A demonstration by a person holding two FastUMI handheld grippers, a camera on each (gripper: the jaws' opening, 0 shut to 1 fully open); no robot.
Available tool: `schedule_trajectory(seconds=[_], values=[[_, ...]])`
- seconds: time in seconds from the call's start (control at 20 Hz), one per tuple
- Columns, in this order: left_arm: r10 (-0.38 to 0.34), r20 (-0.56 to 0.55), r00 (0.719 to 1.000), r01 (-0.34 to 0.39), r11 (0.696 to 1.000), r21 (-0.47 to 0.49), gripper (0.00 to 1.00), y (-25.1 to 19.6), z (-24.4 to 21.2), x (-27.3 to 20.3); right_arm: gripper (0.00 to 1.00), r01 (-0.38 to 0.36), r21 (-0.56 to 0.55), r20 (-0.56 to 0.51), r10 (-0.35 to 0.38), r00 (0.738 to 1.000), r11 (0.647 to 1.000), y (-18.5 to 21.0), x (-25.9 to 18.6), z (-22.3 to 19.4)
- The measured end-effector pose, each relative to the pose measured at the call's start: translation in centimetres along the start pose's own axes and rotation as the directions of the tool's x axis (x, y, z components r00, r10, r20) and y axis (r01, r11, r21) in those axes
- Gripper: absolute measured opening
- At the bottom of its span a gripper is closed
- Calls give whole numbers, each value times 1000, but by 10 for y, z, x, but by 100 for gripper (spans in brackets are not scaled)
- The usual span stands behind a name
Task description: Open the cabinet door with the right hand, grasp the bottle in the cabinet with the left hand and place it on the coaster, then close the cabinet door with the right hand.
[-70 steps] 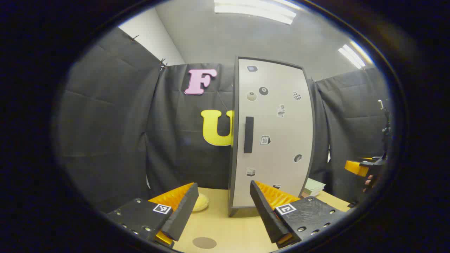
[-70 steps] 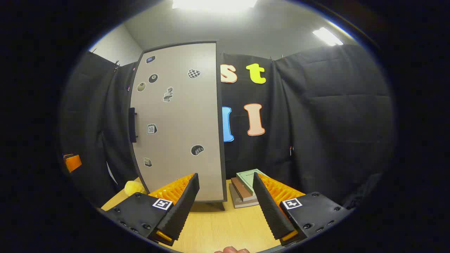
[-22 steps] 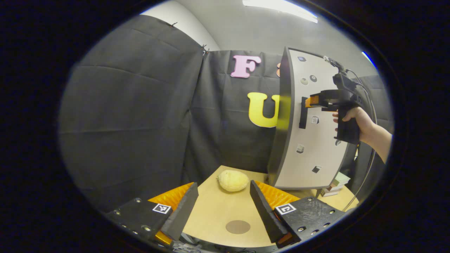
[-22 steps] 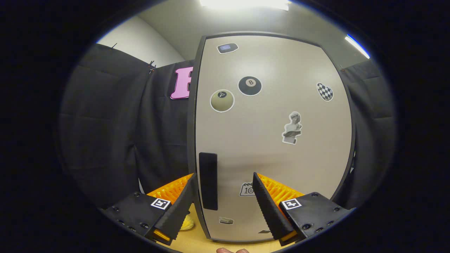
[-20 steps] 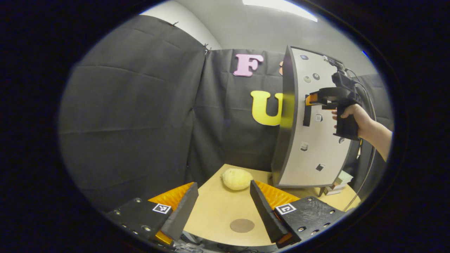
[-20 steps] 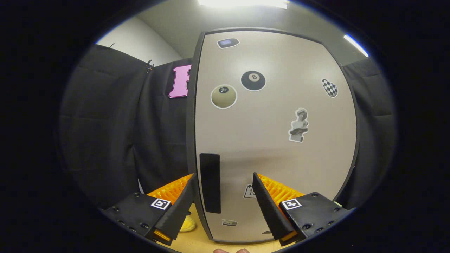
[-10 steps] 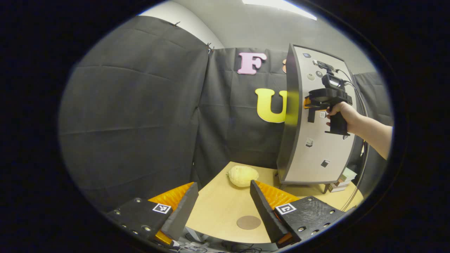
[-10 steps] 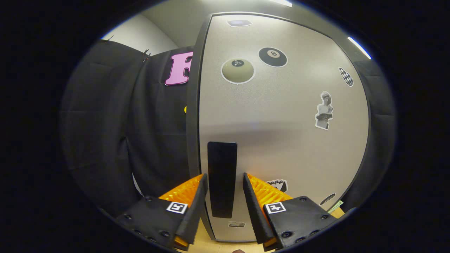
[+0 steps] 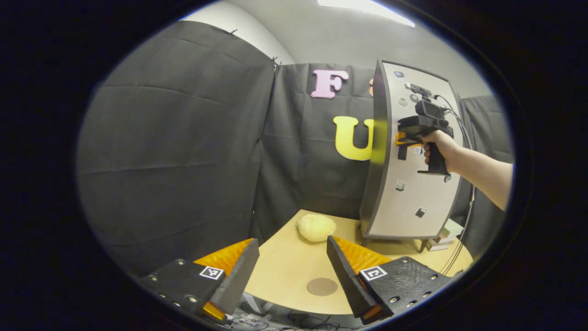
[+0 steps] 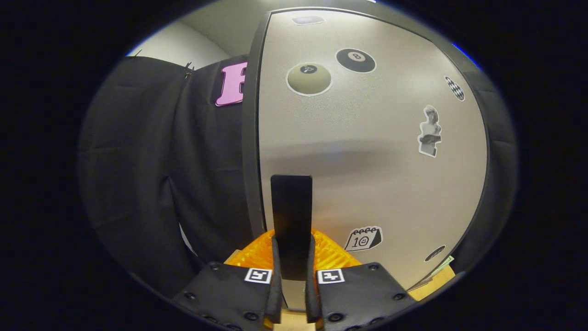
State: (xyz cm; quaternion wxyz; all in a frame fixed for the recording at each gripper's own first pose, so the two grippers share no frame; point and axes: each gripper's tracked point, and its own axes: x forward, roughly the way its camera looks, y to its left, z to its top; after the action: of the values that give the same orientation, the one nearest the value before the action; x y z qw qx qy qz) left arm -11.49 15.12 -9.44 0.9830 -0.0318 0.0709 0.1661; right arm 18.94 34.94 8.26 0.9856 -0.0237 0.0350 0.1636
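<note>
Both fingers of the right gripper [image 10: 291, 280] are pressed against the black door handle [image 10: 291, 220] at the left edge of the closed cabinet door [image 10: 367, 151], while the left gripper [image 9: 289, 271] is held wide apart and empty over the table [image 9: 285, 262], well left of the cabinet, with the round coaster [image 9: 321, 286] just below it. Door-opening is judged to be the step in hand; the bottle is presumably hidden behind the cabinet door. A pull on the handle, swung about the hinge side, is called for next, with the grip kept firm.
</note>
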Motion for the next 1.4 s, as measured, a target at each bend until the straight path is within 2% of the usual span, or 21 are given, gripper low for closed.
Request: schedule_trajectory(seconds=[0.1,0.2,0.25,0.3,0.75,1.0,1.25,1.3,1.4], values=[[-14,13,1000,14,1000,-1,89,-8,6,-2,15,-34,-7,-16,34,999,999,0,-3,-1],[-33,20,999,34,999,-2,89,-16,8,1,13,-66,-14,-28,66,997,998,-1,-7,-3],[-46,19,999,46,999,-2,92,-22,9,3,13,-78,-17,-25,77,997,997,-1,-11,-4],[-57,18,998,57,998,0,89,-26,9,4,15,-90,-24,-20,90,996,996,-2,-16,-4],[-150,0,989,150,988,43,89,-70,4,-1,15,-202,-50,6,203,979,978,-15,-66,-11],[-192,4,981,191,979,74,89,-94,10,-1,13,-220,-39,-11,220,975,975,-33,-78,-15],[-259,-9,966,258,960,105,89,-125,9,2,15,-201,-27,-9,201,980,979,-48,-97,-17],[-275,-15,961,275,956,105,92,-131,8,3,15,-196,-26,-10,195,981,980,-52,-100,-18],[-307,-26,951,308,946,98,89,-143,8,7,15,-179,-22,-12,178,984,984,-60,-107,-18]])
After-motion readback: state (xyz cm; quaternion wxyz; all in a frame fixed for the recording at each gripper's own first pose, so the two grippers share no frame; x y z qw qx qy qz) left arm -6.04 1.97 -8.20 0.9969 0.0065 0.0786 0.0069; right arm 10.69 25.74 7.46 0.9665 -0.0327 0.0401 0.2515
